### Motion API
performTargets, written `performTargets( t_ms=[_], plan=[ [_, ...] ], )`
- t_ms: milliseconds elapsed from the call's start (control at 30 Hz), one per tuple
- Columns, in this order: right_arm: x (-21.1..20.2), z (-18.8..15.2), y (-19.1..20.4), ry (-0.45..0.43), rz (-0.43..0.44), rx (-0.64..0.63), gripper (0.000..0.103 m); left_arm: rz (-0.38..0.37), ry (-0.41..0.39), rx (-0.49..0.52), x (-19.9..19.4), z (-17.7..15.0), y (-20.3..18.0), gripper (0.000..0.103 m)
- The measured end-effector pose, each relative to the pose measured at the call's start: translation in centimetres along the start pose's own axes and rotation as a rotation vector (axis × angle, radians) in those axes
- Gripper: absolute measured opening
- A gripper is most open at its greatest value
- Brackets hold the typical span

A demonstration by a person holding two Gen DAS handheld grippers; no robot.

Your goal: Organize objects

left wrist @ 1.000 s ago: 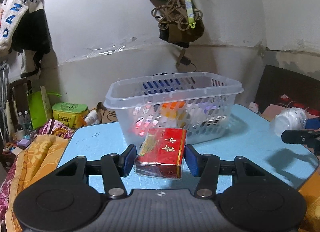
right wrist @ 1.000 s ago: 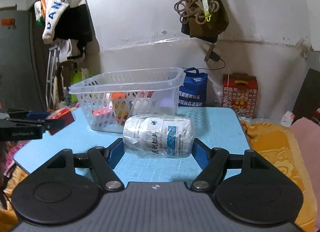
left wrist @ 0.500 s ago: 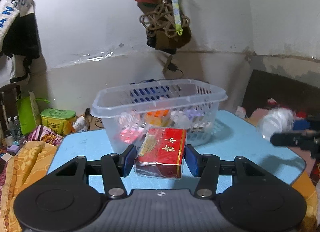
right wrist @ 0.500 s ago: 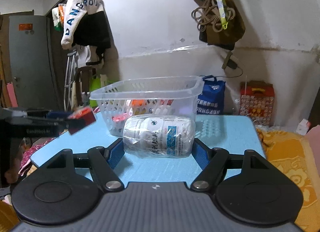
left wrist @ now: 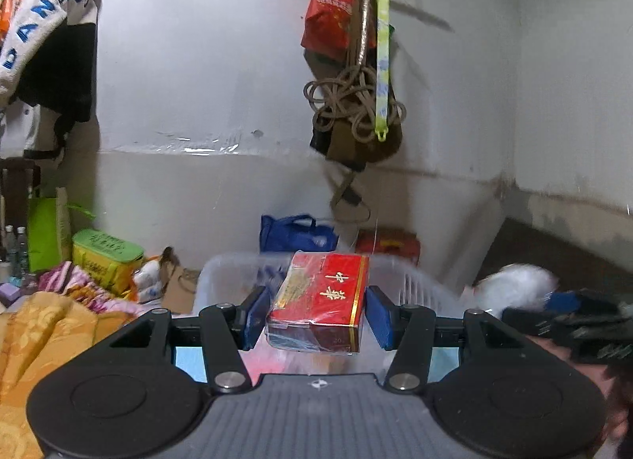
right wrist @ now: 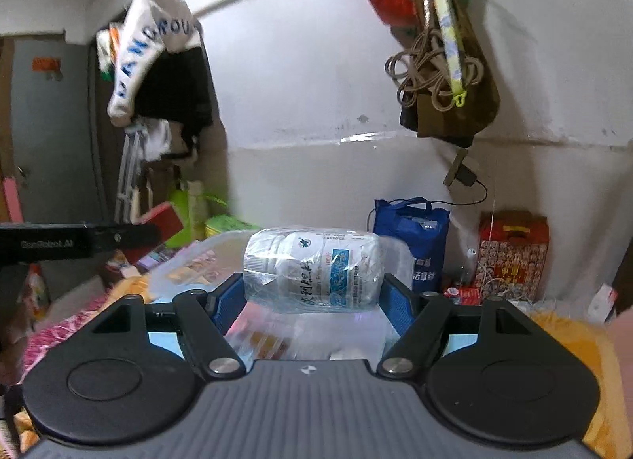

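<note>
Left wrist: glossy red box [left wrist: 321,296], clear slotted basket [left wrist: 419,285]

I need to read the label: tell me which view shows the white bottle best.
The right wrist view: the white bottle lies sideways between the right gripper pads, sharp and centered, label facing the camera. The left wrist view shows it only as a white blur at the right edge.

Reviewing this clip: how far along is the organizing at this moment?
Done: the clear basket already holds several small items. In hand: the left gripper is shut on the red box, the right gripper on the wrapped white bottle, both raised at about rim height near the basket. Left: releasing both into it. Whether other loose items remain cannot be seen.
</note>
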State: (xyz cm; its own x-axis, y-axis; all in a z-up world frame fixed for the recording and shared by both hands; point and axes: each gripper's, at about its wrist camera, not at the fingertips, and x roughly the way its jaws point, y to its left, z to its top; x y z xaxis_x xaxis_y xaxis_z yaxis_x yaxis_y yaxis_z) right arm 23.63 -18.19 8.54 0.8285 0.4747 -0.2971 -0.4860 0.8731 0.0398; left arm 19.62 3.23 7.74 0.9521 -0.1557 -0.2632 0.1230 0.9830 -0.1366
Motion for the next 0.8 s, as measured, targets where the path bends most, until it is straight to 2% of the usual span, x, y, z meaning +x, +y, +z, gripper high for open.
performTargets(
  t_ms=[67, 167, 267, 333, 400, 433, 467, 500, 533, 600, 667, 733, 800],
  plan=[
    [3.6, 1.4, -0.2, 0.042, -0.014, -0.013, 0.075, 0.031, 0.018, 0.028, 3.1, 1.5, -0.2, 0.057],
    [8.0, 1.9, -0.9, 0.11, -0.025, -0.01, 0.075, 0.068, 0.108, 0.028, 8.3, 2.6, 0.4, 0.057],
    [10.5, 1.1, -1.4, 0.167, -0.044, 0.002, 0.076, 0.118, 0.183, -0.006, 12.0, 2.3, 1.9, 0.057],
    [11.1, 0.7, -1.5, 0.188, -0.033, 0.008, 0.079, 0.138, 0.2, -0.039, 13.1, 1.7, 3.0, 0.057],
    [10.7, 0.5, -1.3, 0.161, -0.041, 0.004, 0.095, 0.149, 0.209, -0.05, 13.4, 0.9, 3.6, 0.057],
    [9.9, 0.4, -1.0, 0.117, -0.073, -0.01, 0.103, 0.161, 0.215, -0.049, 13.4, 0.6, 3.8, 0.062],
    [9.0, 0.3, -0.8, 0.08, -0.09, -0.02, 0.103, 0.18, 0.222, -0.049, 13.3, 0.4, 3.9, 0.079],
    [8.1, 0.4, -0.6, 0.055, -0.09, -0.023, 0.103, 0.188, 0.223, -0.056, 13.1, 0.5, 4.1, 0.084],
    [7.0, 0.4, -0.5, 0.046, -0.085, -0.017, 0.103, 0.163, 0.217, -0.072, 12.7, 0.6, 4.3, 0.089],
    [6.0, 0.8, -0.5, 0.05, -0.083, 0.01, 0.103, 0.134, 0.194, -0.094, 11.2, 0.5, 4.7, 0.093],
    [4.5, 0.6, -0.4, 0.06, -0.084, 0.05, 0.103, 0.135, 0.173, -0.11, 9.4, 0.3, 4.5, 0.1],
    [3.3, 0.2, 0.0, 0.073, -0.078, 0.065, 0.103, 0.114, 0.149, -0.11, 7.4, -0.2, 4.2, 0.1],
    [2.1, -0.2, 0.5, 0.09, -0.108, 0.037, 0.103, 0.107, 0.14, -0.083, 5.9, -0.6, 3.9, 0.1]
  ],
)
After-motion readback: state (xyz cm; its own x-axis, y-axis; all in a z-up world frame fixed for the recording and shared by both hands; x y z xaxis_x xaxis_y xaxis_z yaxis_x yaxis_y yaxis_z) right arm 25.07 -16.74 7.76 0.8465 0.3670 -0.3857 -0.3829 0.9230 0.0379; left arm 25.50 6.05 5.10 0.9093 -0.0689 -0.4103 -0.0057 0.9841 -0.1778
